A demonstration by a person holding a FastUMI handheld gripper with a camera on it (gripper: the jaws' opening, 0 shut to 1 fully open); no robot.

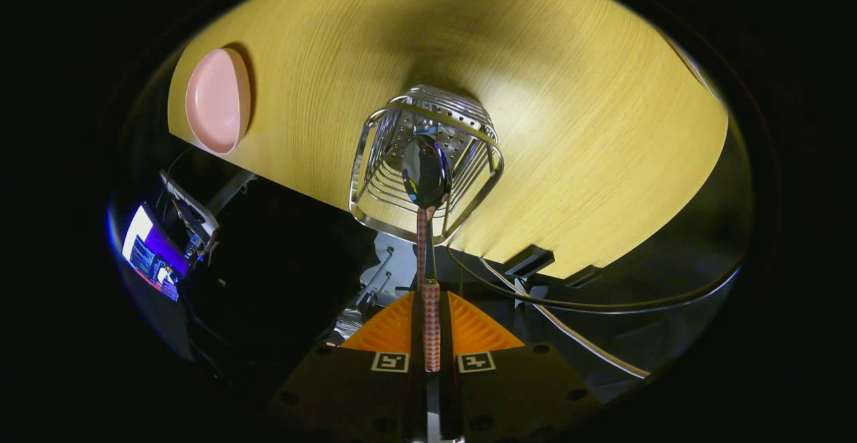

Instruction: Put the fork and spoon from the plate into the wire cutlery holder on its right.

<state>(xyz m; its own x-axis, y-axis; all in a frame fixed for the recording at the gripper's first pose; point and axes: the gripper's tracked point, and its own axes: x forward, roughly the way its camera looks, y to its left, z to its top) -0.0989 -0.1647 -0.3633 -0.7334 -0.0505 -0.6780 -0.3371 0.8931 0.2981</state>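
My gripper (430, 306) is shut on the red-and-white checked handle of a spoon (426, 174). Its orange fingers (388, 328) press the handle from both sides. The spoon points straight ahead, its shiny bowl hanging over the open top of the wire cutlery holder (424, 162). The holder stands on the yellow wooden table (589, 122), near its edge. I look down into the holder and see its perforated bottom. A pink plate (217, 100) lies far to the left on the table, and it looks bare. I see no fork.
Beyond the table edge, below the holder, grey and white cables (576, 306) run over dark ground. A lit screen (150, 252) and some equipment stand to the left, under the plate.
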